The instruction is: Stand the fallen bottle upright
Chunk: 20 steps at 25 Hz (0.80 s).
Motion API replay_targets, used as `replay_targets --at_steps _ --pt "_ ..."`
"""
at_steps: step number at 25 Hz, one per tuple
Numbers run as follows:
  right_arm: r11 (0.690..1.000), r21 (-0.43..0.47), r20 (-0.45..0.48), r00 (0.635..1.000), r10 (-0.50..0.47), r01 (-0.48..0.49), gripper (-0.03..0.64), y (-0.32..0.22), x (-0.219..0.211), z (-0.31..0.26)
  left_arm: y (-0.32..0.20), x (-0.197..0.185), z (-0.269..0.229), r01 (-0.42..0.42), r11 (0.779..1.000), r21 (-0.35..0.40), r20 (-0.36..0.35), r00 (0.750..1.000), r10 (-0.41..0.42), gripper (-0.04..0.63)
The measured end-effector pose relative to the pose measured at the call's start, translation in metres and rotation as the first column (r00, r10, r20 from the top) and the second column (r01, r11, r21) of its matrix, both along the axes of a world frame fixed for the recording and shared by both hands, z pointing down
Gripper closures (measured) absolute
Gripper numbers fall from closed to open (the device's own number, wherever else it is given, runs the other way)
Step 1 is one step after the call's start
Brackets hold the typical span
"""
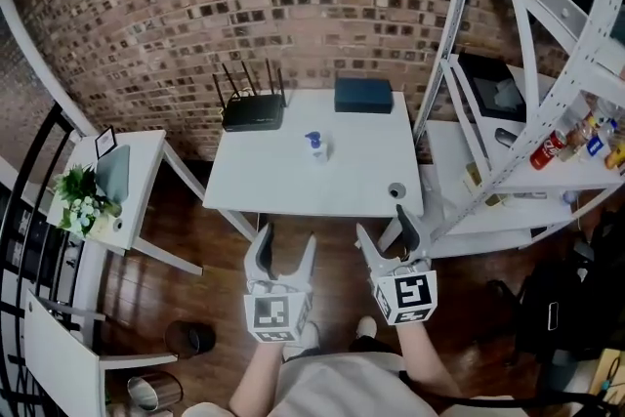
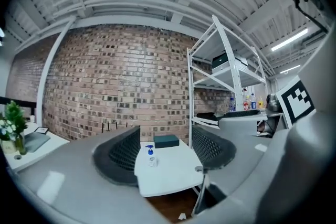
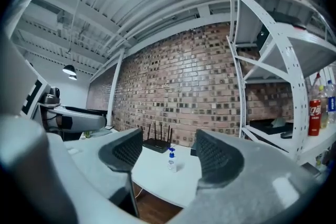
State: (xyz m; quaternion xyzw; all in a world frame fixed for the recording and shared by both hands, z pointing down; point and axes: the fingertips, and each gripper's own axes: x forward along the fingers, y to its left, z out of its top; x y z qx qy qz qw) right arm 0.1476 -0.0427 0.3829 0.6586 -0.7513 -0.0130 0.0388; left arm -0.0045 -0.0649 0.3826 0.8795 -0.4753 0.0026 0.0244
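**White table, blue-capped bottle already on its base**

White is most of what lies ahead of both grippers: a table with the small clear pump bottle standing upright near its middle. The bottle is well apart from either tool.

The left gripper has its jaws spread with nothing between the pads. In its own view the bottle only shows far off through the gap. The right gripper is also parted and empty, and it frames the same bottle at a distance.

Judging by how things lie, the righting looks finished. The sound course is to keep both tools off the table so nothing knocks the bottle over. If a correction were wanted, I would come in level from the near edge. I would close on the body below the pump head rather than on the nozzle, then release only once the base sits flat.

The bottle's label is too small to read. Each gripper's cube carries black-and-white square markers and no words. Beyond the right gripper, a red bottle on the shelf rack has pale lettering that I cannot make out.
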Motion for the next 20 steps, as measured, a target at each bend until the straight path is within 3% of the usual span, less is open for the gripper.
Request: replay_targets --at_steps 8,20 --pt "1.000 0.017 -0.009 1.000 -0.010 0.010 0.318 0.003 -0.033 -0.011 0.000 -0.047 -0.001 0.043 0.999 0.008 -0.012 0.999 -0.043 0.275" --pt "0.999 0.016 -0.025 0.999 -0.043 0.043 0.318 -0.010 -0.040 -0.011 -0.008 -0.029 0.007 -0.005 0.999 -0.035 -0.017 1.000 0.004 0.275"
